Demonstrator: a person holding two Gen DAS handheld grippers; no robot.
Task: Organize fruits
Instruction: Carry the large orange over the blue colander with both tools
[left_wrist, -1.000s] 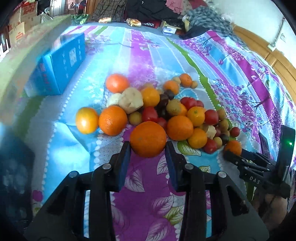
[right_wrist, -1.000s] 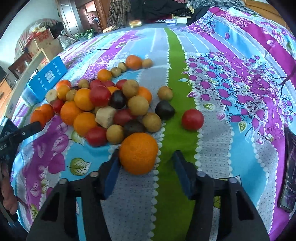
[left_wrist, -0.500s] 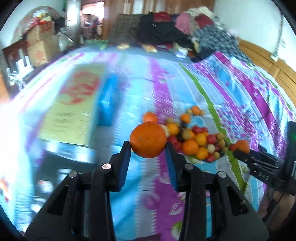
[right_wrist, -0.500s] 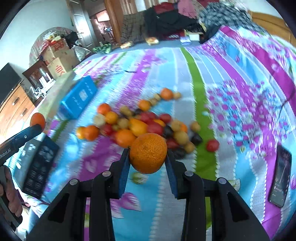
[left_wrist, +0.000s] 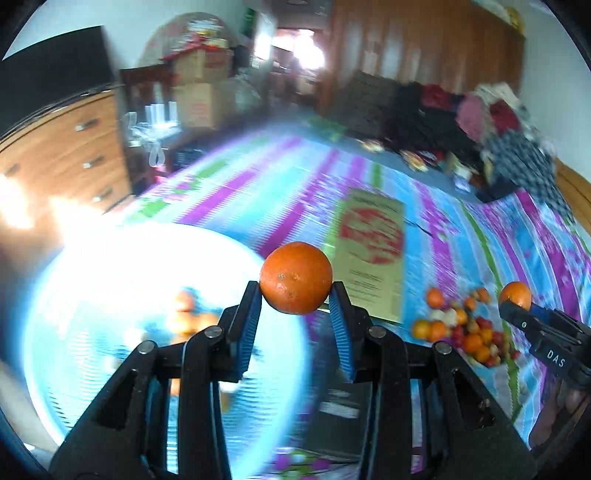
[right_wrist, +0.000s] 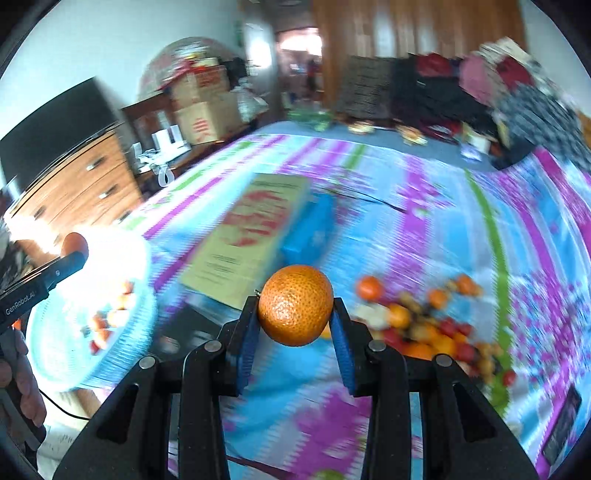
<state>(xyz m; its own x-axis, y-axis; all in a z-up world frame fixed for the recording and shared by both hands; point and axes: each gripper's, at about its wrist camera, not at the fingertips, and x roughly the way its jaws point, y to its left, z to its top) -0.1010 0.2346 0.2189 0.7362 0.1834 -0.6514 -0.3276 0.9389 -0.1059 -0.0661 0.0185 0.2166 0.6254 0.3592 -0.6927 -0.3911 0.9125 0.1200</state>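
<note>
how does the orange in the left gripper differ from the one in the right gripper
The left orange has a smooth, deeper reddish skin; the right orange looks paler, with coarser pitted skin. The left orange sits at the very tips of the jaws, the right orange slightly deeper between them. Both are round, similar in size, and clamped off the bed.

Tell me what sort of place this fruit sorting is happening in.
Most likely a lived-in bedroom: a bed under a flowered bedsheet, a wooden chest of drawers, and piled clothes at the far end.
</note>
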